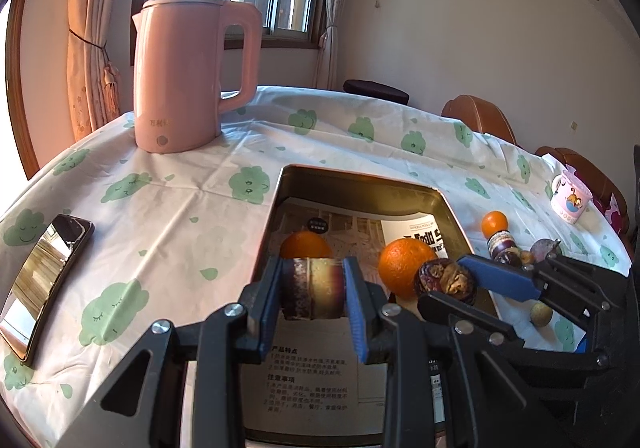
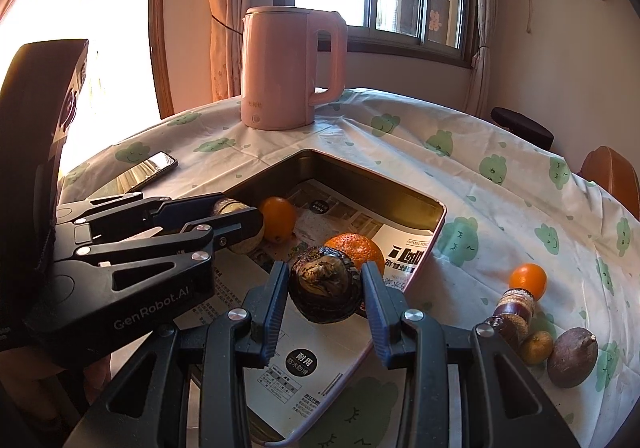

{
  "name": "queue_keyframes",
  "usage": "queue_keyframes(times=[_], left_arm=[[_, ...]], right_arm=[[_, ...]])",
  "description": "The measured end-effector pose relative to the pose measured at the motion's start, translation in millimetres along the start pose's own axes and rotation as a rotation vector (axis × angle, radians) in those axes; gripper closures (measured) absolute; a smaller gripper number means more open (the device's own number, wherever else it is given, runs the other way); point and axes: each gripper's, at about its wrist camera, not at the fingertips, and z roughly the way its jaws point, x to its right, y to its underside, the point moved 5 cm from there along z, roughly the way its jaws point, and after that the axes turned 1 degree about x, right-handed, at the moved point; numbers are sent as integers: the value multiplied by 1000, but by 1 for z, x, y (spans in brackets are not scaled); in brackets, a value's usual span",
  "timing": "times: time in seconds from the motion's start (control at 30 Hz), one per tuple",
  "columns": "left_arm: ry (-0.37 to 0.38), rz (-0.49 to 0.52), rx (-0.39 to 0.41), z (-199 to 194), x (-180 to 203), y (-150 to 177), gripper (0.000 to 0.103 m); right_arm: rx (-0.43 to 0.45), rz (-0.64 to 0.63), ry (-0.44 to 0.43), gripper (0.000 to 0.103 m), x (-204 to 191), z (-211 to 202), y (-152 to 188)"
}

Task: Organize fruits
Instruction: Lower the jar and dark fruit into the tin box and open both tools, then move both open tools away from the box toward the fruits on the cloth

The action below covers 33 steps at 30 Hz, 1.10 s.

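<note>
A metal tray (image 1: 288,178) (image 2: 436,222) lined with printed paper holds two oranges (image 1: 406,266) (image 1: 305,243); they also show in the right wrist view (image 2: 358,246) (image 2: 278,218). My left gripper (image 1: 313,288) is shut on a purple-and-yellow cut fruit piece (image 1: 314,286) over the tray. My right gripper (image 2: 325,288) is shut on a dark wrinkled fruit (image 2: 325,284) over the tray's near right part; it also shows in the left wrist view (image 1: 446,282). On the cloth to the right lie a small orange (image 2: 528,280), a brown round fruit (image 2: 572,356) and other small fruits (image 2: 536,346).
A pink kettle (image 1: 188,76) stands at the back of the table. A phone (image 1: 44,284) lies on the cloth at the left. A pink mug (image 1: 570,198) stands at the far right edge. Brown chairs (image 1: 480,116) ring the table.
</note>
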Motion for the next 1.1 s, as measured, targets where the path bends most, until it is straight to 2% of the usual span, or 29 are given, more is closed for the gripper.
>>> queue_keyframes(times=[0.27,0.33,0.4,0.47,0.53,0.6,0.8,0.97,1.1], left_arm=[[-2,8,-7,1,1,1,71],[-9,14,7,-1,1,1,69],[-27,24,26,-5,3,0,52],[-14,17,54,-11,5,-1,39],[-18,13,84,-18,9,-5,29],[3,16,115,-27,16,-8,27],[70,43,161,-44,51,-11,20],[145,146,135,-41,105,2,20],[203,223,90,-34,145,14,20]], right_arm=[[-32,-2,-12,63,-2,10,4],[-29,5,-20,63,-2,9,4],[-27,1,-21,60,-2,7,4],[-12,-3,-10,47,-2,1,3],[10,0,-2,45,1,-8,2],[26,5,6,45,8,-19,2],[60,51,89,43,57,-60,18],[21,80,227,42,110,-82,49],[2,139,298,42,149,-99,70]])
